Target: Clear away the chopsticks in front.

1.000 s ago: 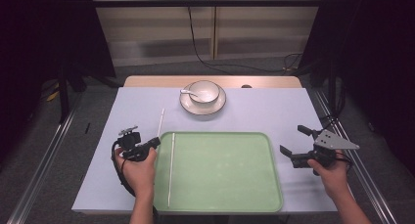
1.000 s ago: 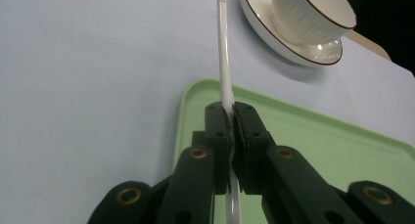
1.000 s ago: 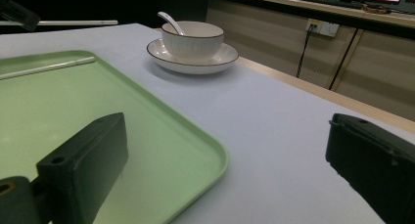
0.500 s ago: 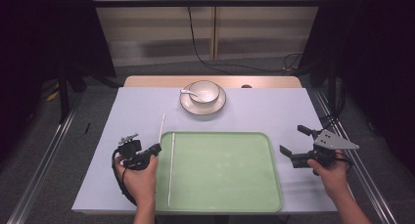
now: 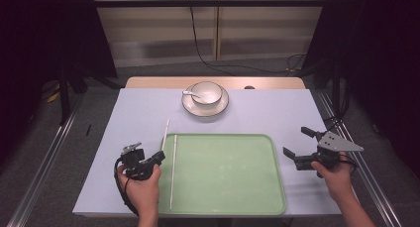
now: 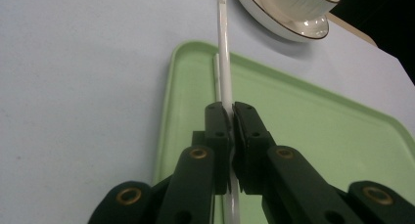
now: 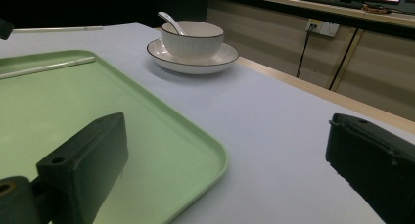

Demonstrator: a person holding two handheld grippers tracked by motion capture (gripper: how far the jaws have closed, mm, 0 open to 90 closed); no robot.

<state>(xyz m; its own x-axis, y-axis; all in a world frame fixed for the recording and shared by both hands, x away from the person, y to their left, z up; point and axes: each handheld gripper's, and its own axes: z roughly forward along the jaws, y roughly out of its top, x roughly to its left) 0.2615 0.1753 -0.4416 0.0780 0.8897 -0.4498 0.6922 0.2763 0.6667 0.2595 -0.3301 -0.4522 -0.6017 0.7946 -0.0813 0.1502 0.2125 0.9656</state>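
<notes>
My left gripper point(image 5: 159, 156) sits at the left rim of the green tray point(image 5: 228, 175), shut on a thin white stick point(image 5: 166, 130) that reaches away over the table toward the bowl. In the left gripper view the jaws point(image 6: 231, 114) pinch this stick point(image 6: 224, 48). A second white stick point(image 5: 173, 172) lies inside the tray along its left edge point(image 6: 216, 79). My right gripper point(image 5: 295, 141) hovers just off the tray's right rim, jaws wide open with nothing between them point(image 7: 230, 165).
A white bowl point(image 5: 206, 92) with a spoon point(image 5: 190, 94) stands on a saucer point(image 5: 218, 108) at the back middle of the pale table point(image 5: 277, 113). In the right gripper view the bowl point(image 7: 192, 38) stands beyond the tray's corner point(image 7: 215, 160).
My left gripper has drawn toward the near edge and slightly right, pulling the held stick with it. The right gripper has stayed put.
</notes>
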